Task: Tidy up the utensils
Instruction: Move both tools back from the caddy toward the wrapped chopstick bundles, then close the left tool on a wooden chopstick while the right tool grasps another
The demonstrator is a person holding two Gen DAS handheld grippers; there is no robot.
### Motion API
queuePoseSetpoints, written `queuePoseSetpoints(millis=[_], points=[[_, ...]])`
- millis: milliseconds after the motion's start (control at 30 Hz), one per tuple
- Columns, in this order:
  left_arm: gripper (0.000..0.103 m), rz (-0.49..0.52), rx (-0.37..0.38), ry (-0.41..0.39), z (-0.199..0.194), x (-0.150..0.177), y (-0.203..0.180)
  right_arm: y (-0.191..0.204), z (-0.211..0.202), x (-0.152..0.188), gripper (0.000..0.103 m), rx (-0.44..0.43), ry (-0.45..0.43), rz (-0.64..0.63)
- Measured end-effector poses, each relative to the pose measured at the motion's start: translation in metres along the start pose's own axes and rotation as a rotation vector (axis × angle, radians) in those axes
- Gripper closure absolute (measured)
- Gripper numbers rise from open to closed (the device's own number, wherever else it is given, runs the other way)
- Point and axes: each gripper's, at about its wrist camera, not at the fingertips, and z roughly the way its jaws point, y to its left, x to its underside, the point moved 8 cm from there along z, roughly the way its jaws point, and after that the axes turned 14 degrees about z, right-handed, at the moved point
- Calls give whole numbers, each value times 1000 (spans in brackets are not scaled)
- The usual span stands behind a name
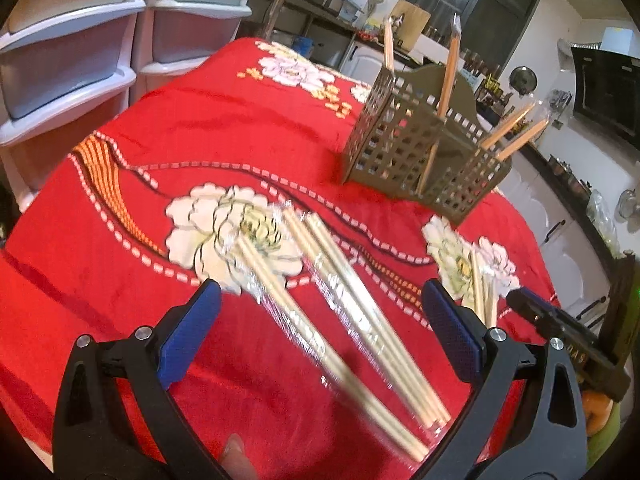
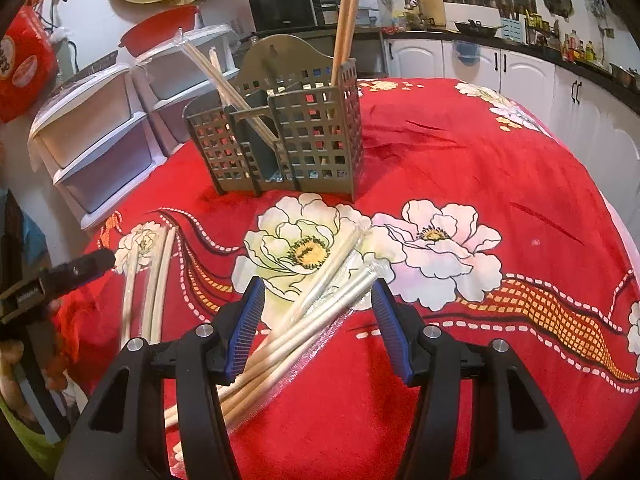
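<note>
Wrapped wooden chopsticks (image 1: 340,312) lie on the red flowered tablecloth (image 1: 200,128), between and below the wide-apart blue pads of my left gripper (image 1: 320,316), which is open. A second wrapped bundle (image 2: 320,308) lies crosswise under my right gripper (image 2: 318,312), also open, its pads clear of the sticks. Beyond both stands an olive perforated utensil holder (image 1: 424,152) (image 2: 288,140) with several wrapped chopsticks (image 1: 448,76) (image 2: 346,20) leaning in it. The right gripper's tip (image 1: 532,304) shows beside more chopsticks (image 1: 480,288). The left gripper's tip (image 2: 80,268) shows beside the first chopsticks (image 2: 156,276).
White plastic drawer units (image 1: 68,60) (image 2: 100,140) stand against the table's far left side. A kitchen counter with cabinets (image 2: 520,64), a microwave (image 2: 280,4) and jars runs behind. The cloth falls away at the table's right edge (image 2: 616,220).
</note>
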Motion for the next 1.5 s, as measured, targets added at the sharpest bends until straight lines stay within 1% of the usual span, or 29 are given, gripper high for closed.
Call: queuePoseSetpoints(millis=[233, 267, 333, 467, 533, 600, 633, 700, 800, 833, 900, 933, 1000, 1100, 1267, 1433, 1500], points=[[12, -22, 3, 33, 10, 10, 7, -10, 12, 5, 50, 54, 2, 24], [15, -31, 5, 34, 11, 9, 8, -11, 14, 5, 50, 58, 3, 29], [21, -46, 6, 34, 13, 8, 12, -13, 17, 4, 50, 64, 4, 39], [42, -82, 2, 37, 21, 4, 23, -16, 22, 2, 50, 61, 16, 63], [47, -92, 5, 40, 24, 2, 25, -16, 24, 2, 50, 56, 23, 70], [57, -100, -3, 43, 26, -1, 29, -15, 26, 2, 50, 51, 25, 78], [59, -103, -3, 46, 27, -2, 30, -15, 26, 2, 50, 48, 29, 81], [69, -102, -13, 48, 31, -4, 33, -14, 28, 1, 50, 43, 34, 89], [76, -95, -29, 47, 35, -6, 35, -13, 30, 0, 53, 40, 42, 102], [77, -92, -33, 46, 35, -6, 35, -14, 32, -1, 54, 42, 46, 105], [80, -89, -38, 44, 36, -6, 35, -15, 34, -2, 59, 52, 49, 113], [81, -91, -39, 43, 36, -6, 35, -15, 35, -3, 61, 53, 51, 119], [86, -92, -41, 42, 37, -7, 37, -19, 36, -4, 67, 57, 53, 138], [89, -97, -37, 41, 38, -8, 38, -25, 36, -6, 76, 61, 54, 166], [94, -103, -31, 41, 39, -9, 40, -33, 33, -8, 82, 33, 61, 209], [96, -107, -20, 44, 40, -11, 39, -38, 29, -8, 85, 7, 65, 238], [96, -108, -12, 46, 40, -12, 37, -39, 27, -9, 88, 1, 64, 244]])
